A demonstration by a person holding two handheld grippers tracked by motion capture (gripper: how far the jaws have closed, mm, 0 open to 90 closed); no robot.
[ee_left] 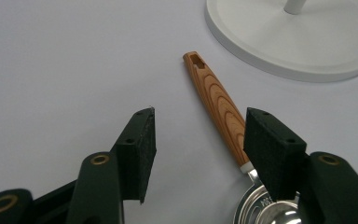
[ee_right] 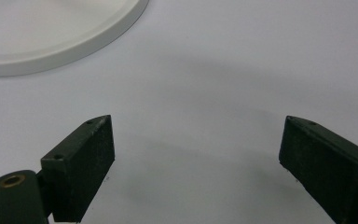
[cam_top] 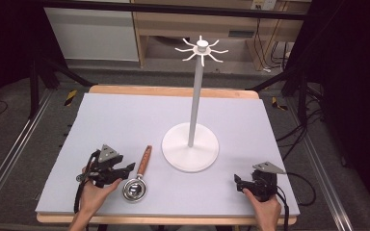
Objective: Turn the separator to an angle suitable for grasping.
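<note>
A measuring scoop (cam_top: 136, 187) with a steel bowl and a wooden handle (cam_top: 145, 160) lies on the mat, front left of centre. My left gripper (cam_top: 127, 169) sits just left of it, held by a hand, jaws open. In the left gripper view the handle (ee_left: 216, 105) runs up between the jaws of the left gripper (ee_left: 198, 144), close to the right pad (ee_left: 272, 154), which hides the scoop's neck. No pad presses on it. The shiny bowl (ee_left: 265, 212) shows at the bottom. My right gripper (cam_top: 238, 182) rests at the front right, open (ee_right: 196, 149), with bare mat between its jaws.
A white stand (cam_top: 196, 96) with a round base (cam_top: 190, 153) and a ring of hooks (cam_top: 202, 48) on top rises at the mat's centre; its base (ee_left: 298, 42) (ee_right: 51, 32) shows in both gripper views. The pale mat (cam_top: 125, 120) covers a wooden table.
</note>
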